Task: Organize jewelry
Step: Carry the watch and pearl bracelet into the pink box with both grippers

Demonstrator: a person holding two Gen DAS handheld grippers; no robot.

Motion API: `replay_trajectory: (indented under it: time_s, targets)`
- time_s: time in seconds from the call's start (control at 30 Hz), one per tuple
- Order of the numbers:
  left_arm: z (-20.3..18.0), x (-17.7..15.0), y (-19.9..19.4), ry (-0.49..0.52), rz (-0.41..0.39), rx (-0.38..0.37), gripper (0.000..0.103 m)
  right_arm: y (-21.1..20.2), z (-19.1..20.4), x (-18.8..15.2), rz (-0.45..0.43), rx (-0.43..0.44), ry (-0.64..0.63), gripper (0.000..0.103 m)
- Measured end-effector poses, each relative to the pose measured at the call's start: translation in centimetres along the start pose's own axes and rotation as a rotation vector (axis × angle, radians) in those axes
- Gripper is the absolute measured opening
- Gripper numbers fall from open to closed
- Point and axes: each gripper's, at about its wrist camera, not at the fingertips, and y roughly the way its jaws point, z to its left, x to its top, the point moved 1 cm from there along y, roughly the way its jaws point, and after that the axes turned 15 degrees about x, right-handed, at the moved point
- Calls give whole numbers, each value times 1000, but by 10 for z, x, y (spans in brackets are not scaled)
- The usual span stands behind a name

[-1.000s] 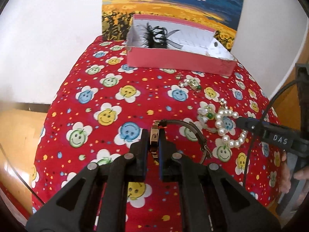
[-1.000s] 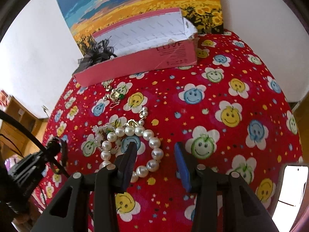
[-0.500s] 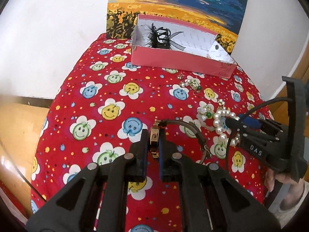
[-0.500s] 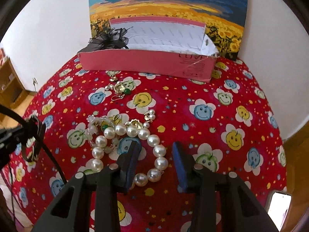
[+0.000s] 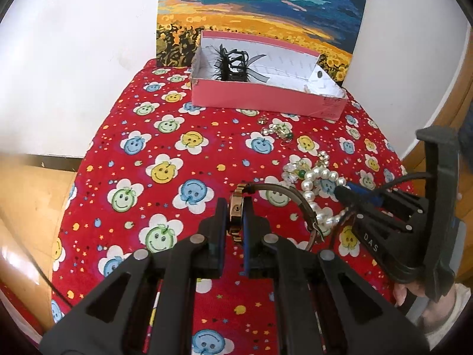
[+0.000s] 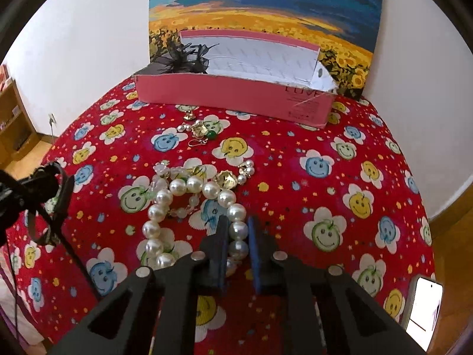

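Note:
My left gripper [image 5: 236, 216] is shut on a gold-cased watch [image 5: 235, 207], held above the red cloth with its dark strap [image 5: 283, 190] arching off to the right. To its right lies a pearl bracelet [image 6: 165, 198] on the cloth. My right gripper [image 6: 238, 227] points down at it and its jaws are closing, with two pearls of the bracelet's right side squeezed between the blue pads [image 6: 222, 236]. From the left wrist view the right gripper [image 5: 348, 195] reaches in at the pearl bracelet [image 5: 319, 176]. A pink box [image 5: 266, 100] stands open at the back with a black feathered hairpiece [image 5: 233, 65] inside.
A clear bead bracelet [image 6: 165, 171], a gold brooch [image 6: 226, 179] and green-bead earrings [image 6: 204, 131] lie between the pearls and the box. A painting [image 6: 266, 14] leans on the wall behind. A phone [image 6: 422, 310] rests at the table's near right edge. A hand [image 5: 414, 295] holds the right gripper.
The right gripper rolled level, slid over the bracelet's right side and narrowed its jaws from wide apart to tight around the pearls. The left gripper kept the watch and stayed put.

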Motion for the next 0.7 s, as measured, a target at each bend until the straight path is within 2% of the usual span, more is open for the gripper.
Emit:
replay_trajectory:
  time_s: [0.33,0.47,0.7]
  targets:
    - [-3,20,-20,48,-61,15,1,-39,6,8,-118,39,13,15]
    - [-2,30,-21,50,-70,9,1,-48,9,18,-131,73,10,14]
    - [-3,49,-26,73,-97,-4,1,-59,15,37,-134,78,-37,15]
